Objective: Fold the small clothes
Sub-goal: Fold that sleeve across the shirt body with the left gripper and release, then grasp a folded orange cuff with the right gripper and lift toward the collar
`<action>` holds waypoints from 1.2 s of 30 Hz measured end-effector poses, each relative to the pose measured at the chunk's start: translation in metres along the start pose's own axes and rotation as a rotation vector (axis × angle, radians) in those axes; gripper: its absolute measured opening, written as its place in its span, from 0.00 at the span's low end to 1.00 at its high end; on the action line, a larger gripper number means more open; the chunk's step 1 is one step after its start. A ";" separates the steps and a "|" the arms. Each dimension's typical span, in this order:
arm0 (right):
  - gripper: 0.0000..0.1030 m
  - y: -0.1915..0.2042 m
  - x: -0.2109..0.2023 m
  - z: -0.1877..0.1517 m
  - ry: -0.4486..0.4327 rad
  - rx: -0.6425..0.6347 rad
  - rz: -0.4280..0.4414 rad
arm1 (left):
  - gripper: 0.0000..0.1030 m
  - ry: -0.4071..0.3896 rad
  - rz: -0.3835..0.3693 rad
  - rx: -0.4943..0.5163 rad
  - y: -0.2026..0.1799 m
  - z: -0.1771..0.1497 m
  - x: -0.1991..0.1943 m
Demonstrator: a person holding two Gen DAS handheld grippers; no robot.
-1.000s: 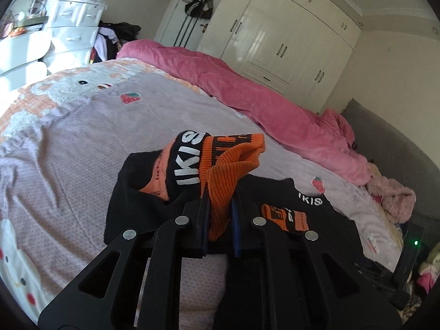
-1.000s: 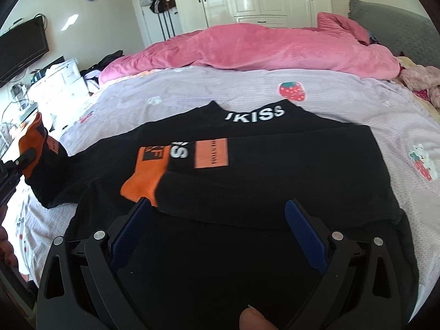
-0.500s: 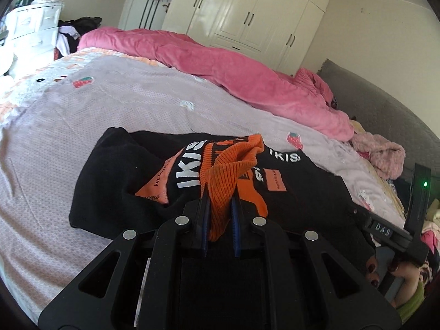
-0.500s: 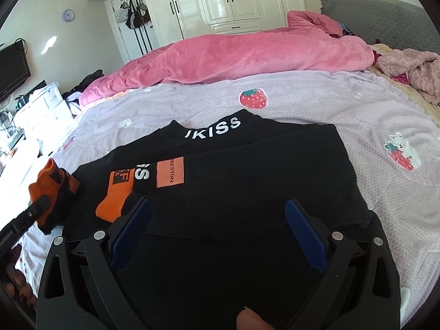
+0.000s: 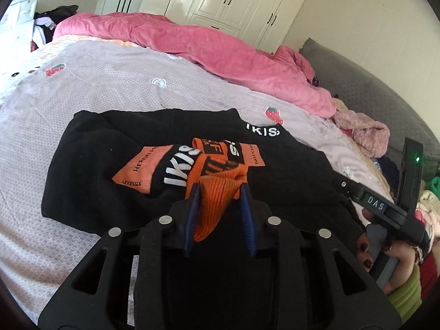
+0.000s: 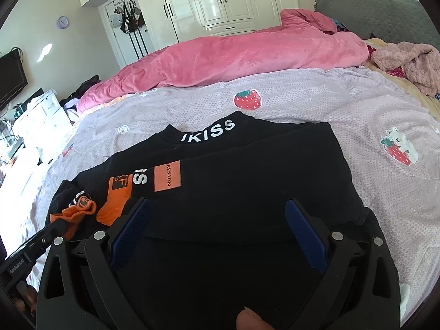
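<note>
A black sweater (image 5: pixel 110 165) with white "IKISS" lettering and orange patches lies flat on the lilac bedsheet (image 5: pixel 96 82). Its left sleeve is folded across the chest. That sleeve's orange ribbed cuff (image 5: pixel 217 198) rests between the blue pads of my left gripper (image 5: pixel 219 192), whose jaws are opening and no longer pinch it. In the right wrist view the same cuff (image 6: pixel 77 211) lies beside the other sleeve's orange cuff (image 6: pixel 115 200). My right gripper (image 6: pixel 220 206) hovers wide open over the sweater's (image 6: pixel 247 178) lower body, with nothing gripped.
A pink duvet (image 5: pixel 220 46) is heaped along the far side of the bed. White wardrobes (image 6: pixel 220 0) stand behind it. A grey headboard (image 5: pixel 371 82) and a fluffy pink garment (image 5: pixel 363 132) are at the right. White drawers (image 6: pixel 35 115) stand left of the bed.
My left gripper carried the orange cuff to the right across the sweater and lowered it onto the chest. Its jaws, shut on the cuff before, have parted. The right gripper stayed open.
</note>
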State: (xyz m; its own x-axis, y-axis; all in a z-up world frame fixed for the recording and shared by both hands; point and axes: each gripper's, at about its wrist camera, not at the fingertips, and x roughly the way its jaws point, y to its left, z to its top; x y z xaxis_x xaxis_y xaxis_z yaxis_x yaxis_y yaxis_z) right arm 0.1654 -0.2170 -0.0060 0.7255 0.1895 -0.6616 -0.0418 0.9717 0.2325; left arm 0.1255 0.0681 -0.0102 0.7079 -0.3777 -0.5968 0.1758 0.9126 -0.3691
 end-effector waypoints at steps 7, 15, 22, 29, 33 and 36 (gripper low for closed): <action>0.94 0.031 0.006 -0.009 0.036 -0.050 0.069 | 0.33 -0.077 0.001 -0.024 0.009 0.009 -0.020; 0.94 0.075 0.025 -0.026 0.172 -0.033 0.261 | 0.41 -0.094 0.260 -0.025 0.032 0.014 -0.021; 0.94 0.107 0.045 -0.030 0.266 0.005 0.361 | 0.46 -0.103 0.279 -0.083 0.058 0.016 -0.029; 0.46 0.128 0.060 -0.035 0.283 -0.013 0.383 | 0.46 -0.121 0.272 -0.122 0.067 0.016 -0.034; 0.18 0.131 0.057 -0.031 0.247 -0.056 0.382 | 0.46 -0.123 0.262 -0.133 0.067 0.016 -0.034; 0.14 0.136 0.047 -0.028 0.189 -0.119 0.376 | 0.46 -0.134 0.265 -0.138 0.068 0.017 -0.037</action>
State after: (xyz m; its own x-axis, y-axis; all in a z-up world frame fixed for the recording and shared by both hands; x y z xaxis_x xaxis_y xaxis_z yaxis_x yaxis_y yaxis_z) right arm 0.1745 -0.0717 -0.0252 0.5066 0.5447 -0.6683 -0.3658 0.8377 0.4055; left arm 0.1227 0.1468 -0.0012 0.8023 -0.0973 -0.5890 -0.1145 0.9433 -0.3117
